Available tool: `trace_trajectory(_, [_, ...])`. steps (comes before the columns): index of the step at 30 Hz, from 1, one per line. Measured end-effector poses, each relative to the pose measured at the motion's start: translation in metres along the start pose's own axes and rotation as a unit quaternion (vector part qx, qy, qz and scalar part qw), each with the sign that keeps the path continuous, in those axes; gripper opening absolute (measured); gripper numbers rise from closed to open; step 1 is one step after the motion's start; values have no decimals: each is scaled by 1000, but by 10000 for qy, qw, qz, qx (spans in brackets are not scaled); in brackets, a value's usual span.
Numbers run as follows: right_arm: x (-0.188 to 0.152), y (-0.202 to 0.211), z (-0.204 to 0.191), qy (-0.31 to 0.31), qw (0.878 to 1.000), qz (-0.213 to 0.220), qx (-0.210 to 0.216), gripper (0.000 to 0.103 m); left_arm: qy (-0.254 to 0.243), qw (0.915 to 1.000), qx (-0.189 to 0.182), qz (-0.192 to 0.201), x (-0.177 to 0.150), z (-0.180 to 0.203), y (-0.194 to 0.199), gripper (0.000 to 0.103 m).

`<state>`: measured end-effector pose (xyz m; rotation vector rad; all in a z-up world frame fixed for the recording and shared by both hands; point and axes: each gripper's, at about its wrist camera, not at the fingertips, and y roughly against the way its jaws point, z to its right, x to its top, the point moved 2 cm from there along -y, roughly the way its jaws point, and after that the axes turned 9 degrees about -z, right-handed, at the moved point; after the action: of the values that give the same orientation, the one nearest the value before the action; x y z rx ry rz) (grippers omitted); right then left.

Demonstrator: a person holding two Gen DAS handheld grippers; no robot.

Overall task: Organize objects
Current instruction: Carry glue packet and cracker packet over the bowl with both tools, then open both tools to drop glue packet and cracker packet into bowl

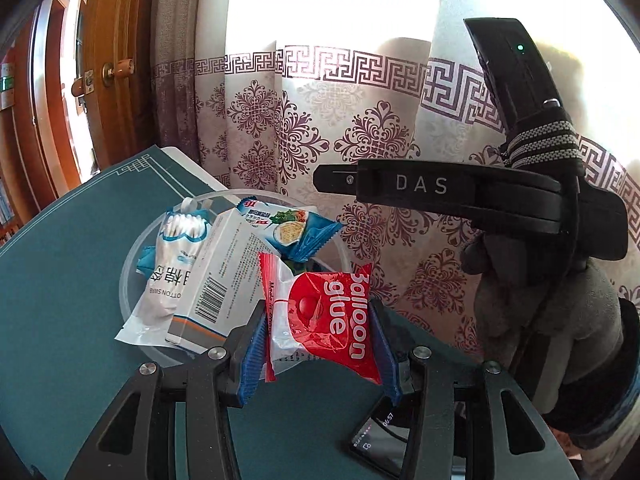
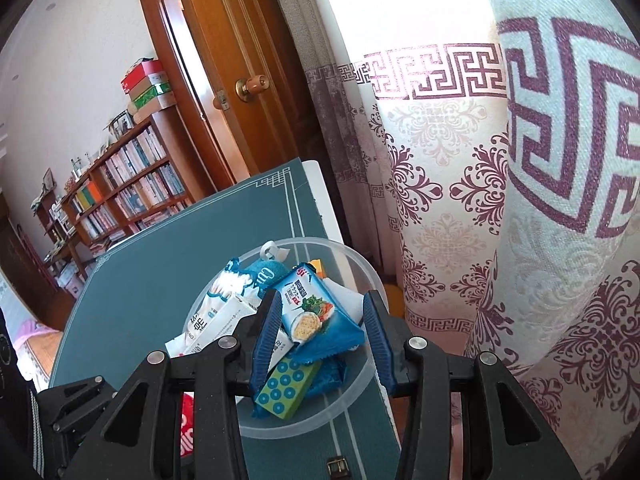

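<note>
My left gripper (image 1: 318,316) is shut on a red and white balloon glue packet (image 1: 324,316) and holds it just in front of a clear plastic bowl (image 1: 130,268) on the dark green table mat. In the bowl lie a cotton swab bag (image 1: 172,256), a white box with a barcode (image 1: 224,280) and a blue cracker packet (image 1: 286,226). My right gripper (image 2: 320,308) is open above the same bowl (image 2: 360,380), its fingers either side of the blue cracker packet (image 2: 316,316). A green dotted box (image 2: 286,388) lies under that packet.
The other gripper's black body (image 1: 472,196) and a gloved hand (image 1: 548,312) fill the right of the left view. A phone (image 1: 380,440) lies on the mat. A patterned curtain (image 2: 500,220) hangs right behind the table. A wooden door (image 2: 224,72) and bookshelf (image 2: 120,192) stand at the left.
</note>
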<state>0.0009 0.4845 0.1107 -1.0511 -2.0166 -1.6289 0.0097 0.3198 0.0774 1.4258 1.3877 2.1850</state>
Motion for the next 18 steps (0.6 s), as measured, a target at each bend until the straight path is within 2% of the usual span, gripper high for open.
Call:
trace_trajectory(8, [-4,-10,2,-6,9999,-80,89,44,192,9991,216,-312,-1,-22,-33,50])
trace_trajectory(14, [-8,-17,-4,65,9998,-138,130,44,94,9989,390,-234,-1,-33,-39,51])
trace_trajectory(18, [-11,-18,-8,69,9997,-167,147,44,3,9982,586,-135,-2,-35,-42,59])
